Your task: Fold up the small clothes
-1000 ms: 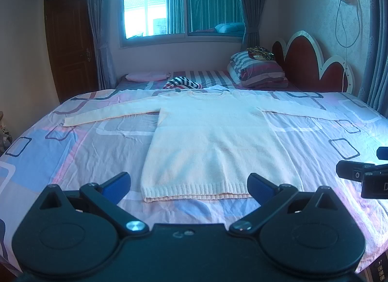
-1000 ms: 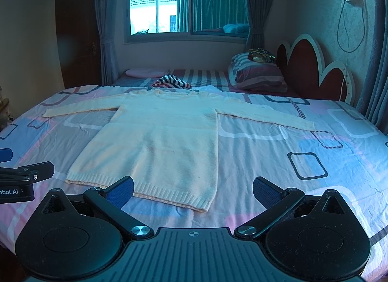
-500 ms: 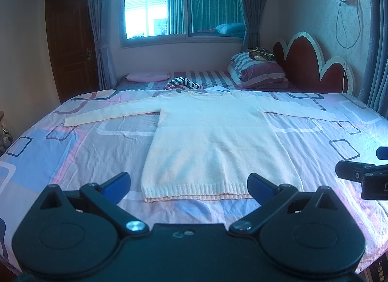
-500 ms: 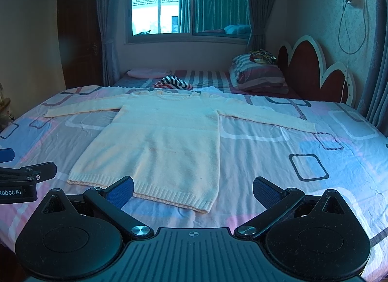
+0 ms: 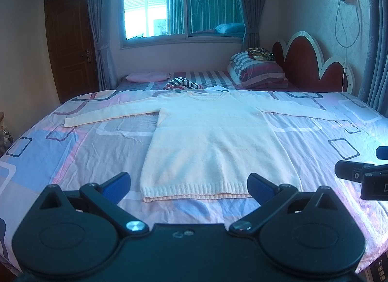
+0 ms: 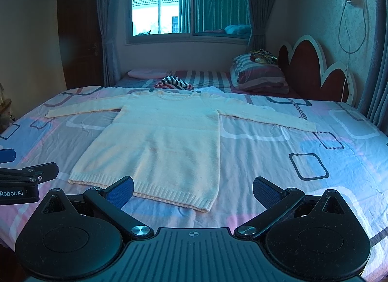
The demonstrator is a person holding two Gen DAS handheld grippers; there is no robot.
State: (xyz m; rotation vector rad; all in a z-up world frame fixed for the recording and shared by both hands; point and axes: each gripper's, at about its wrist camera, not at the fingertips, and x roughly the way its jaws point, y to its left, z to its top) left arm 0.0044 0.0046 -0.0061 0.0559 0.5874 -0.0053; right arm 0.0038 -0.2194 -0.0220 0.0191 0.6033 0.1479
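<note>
Almost nothing changes over the last second — both views creep slightly, the sweater (image 5: 215,141) stays flat on the bed (image 5: 72,151), sleeves spread. Left hand-held gripper (image 5: 189,182) and right hand-held gripper (image 6: 193,186) hang spread and empty near the hem; folding probably hasn't begun

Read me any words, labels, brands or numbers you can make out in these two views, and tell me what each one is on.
"Robot.AI": white lettering on the body of the left gripper, seen in the right wrist view; its start is cut off by the frame edge.
"D": one white letter on the right gripper in the left wrist view; the rest is cut off.
Nothing else is readable.
</note>
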